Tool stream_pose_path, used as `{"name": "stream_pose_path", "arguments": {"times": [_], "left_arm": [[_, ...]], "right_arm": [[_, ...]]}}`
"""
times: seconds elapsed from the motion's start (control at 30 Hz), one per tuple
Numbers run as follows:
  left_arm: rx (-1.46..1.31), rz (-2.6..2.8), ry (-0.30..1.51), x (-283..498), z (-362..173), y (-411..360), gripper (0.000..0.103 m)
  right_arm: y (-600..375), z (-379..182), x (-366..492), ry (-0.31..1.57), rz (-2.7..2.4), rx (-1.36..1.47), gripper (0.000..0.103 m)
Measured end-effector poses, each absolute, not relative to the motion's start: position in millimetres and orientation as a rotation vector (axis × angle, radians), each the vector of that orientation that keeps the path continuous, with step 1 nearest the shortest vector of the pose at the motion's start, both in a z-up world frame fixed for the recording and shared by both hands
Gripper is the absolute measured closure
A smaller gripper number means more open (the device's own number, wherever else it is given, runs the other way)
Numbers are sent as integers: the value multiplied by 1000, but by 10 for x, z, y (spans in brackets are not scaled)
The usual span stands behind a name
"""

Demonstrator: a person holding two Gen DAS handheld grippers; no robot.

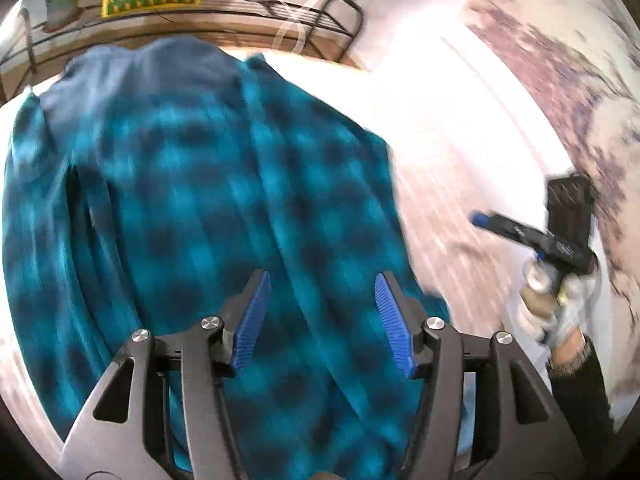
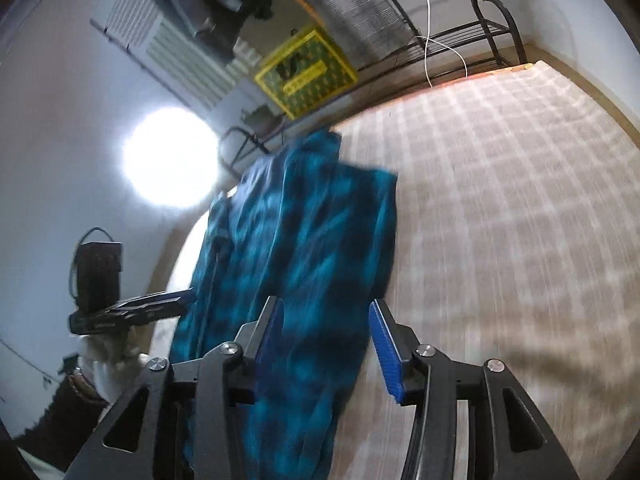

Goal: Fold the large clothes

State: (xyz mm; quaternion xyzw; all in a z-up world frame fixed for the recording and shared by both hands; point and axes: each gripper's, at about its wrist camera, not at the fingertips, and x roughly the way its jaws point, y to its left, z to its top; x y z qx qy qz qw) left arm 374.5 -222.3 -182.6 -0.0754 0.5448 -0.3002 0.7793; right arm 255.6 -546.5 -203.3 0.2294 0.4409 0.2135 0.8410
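Both grippers stand with their blue pads apart and nothing pinched between them. Between and beyond the fingertips of the left gripper (image 1: 322,320) spreads the shirt (image 1: 192,200), a teal and dark checked one, blurred in both views; it lies rumpled in long folds on the bed (image 1: 452,152), with its plain blue lining turned up at the far end. Ahead of the right gripper (image 2: 326,340) the same shirt (image 2: 304,232) runs away from the fingers as a long band, its right edge lying on the pale checked cover of the bed (image 2: 500,184). Off to the right of the left fingers, a gloved hand (image 1: 552,312) holds the other gripper clear of the cloth. Beyond the shirt, past the far edge of the bed, stand a black metal rack (image 2: 480,36) and a yellow and green box (image 2: 306,70).
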Motion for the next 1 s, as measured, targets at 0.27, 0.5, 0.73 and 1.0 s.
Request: {"name": "stream_pose_path", "arguments": {"times": [0.27, 0.5, 0.73, 1.0], "left_arm": [[-291, -583, 1217, 4913, -2342, -2394, 47], [-331, -619, 1220, 5260, -2676, -2513, 101], [-301, -655, 1057, 5244, -2301, -2481, 103], [-116, -540, 1126, 5339, -2760, -2744, 102]], "right_arm": [[-5377, -2463, 3592, 965, 406, 522, 44], [-5286, -2827, 4059, 1018, 405, 546, 90], [-5301, -2465, 4125, 922, 401, 469, 100], [-5113, -2826, 4344, 1036, 300, 361, 87]]}}
